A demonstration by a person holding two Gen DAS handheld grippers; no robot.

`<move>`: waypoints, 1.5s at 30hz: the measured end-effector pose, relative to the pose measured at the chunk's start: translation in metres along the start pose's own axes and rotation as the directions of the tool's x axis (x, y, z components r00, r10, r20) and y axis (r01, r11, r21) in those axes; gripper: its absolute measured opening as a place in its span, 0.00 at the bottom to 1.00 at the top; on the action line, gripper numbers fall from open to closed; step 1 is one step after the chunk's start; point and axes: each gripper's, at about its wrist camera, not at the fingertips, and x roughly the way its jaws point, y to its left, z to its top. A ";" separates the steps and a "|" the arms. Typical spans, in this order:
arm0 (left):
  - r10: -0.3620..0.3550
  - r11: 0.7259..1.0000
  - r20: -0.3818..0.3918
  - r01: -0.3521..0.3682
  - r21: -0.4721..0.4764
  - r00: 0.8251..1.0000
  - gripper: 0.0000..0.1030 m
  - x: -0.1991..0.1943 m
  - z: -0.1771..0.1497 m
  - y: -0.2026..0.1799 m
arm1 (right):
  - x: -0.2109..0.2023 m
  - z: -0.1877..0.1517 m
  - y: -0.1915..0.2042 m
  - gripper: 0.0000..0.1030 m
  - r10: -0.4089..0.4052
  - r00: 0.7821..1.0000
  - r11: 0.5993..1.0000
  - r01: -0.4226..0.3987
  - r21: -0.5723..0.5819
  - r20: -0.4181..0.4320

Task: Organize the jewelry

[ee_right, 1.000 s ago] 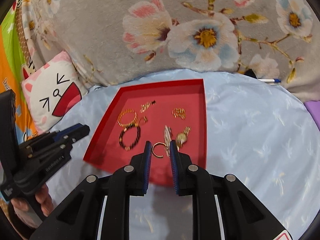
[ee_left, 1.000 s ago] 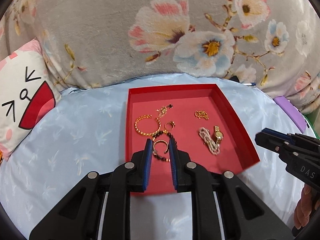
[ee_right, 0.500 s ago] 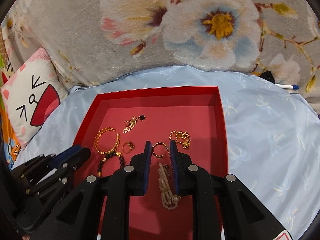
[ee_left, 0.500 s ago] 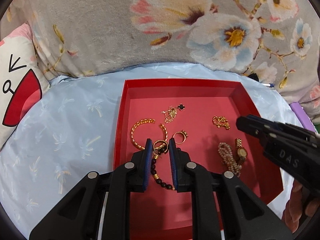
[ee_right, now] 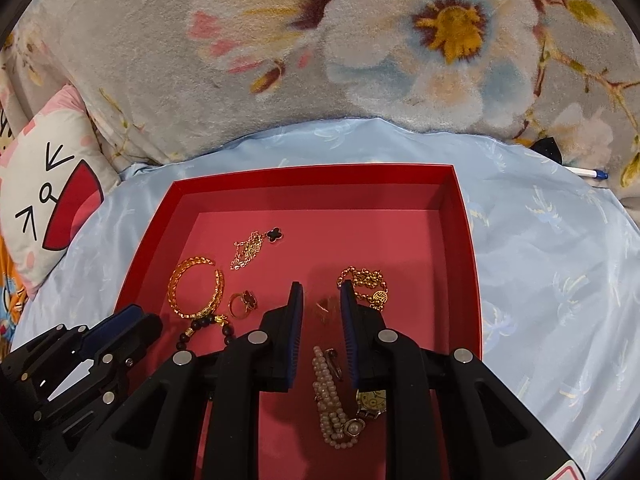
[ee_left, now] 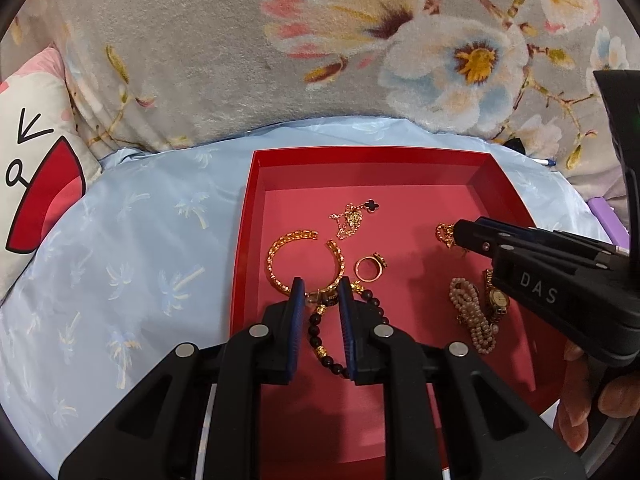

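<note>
Left gripper [ee_left: 321,290]: my jaws slightly spread, gripping nothing, the beaded bracelet [ee_left: 325,334] lying between them.
Right gripper [ee_right: 321,294]: my jaws slightly spread, empty; pearl strand [ee_right: 331,396] below them in the red tray [ee_right: 454,216].

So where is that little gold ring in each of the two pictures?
Left wrist view: the gold ring lies mid-tray, just right of the open gold bangle.
Right wrist view: the ring is left of centre, again just right of the bangle.
Shared landmark: the black clover pendant.
</note>
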 end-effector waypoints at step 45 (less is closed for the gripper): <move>0.026 0.999 0.025 -0.027 0.026 0.999 0.35 -0.081 -0.088 -0.010 | -0.107 -0.141 -0.014 0.31 -0.004 0.998 1.000 0.004 0.000 0.057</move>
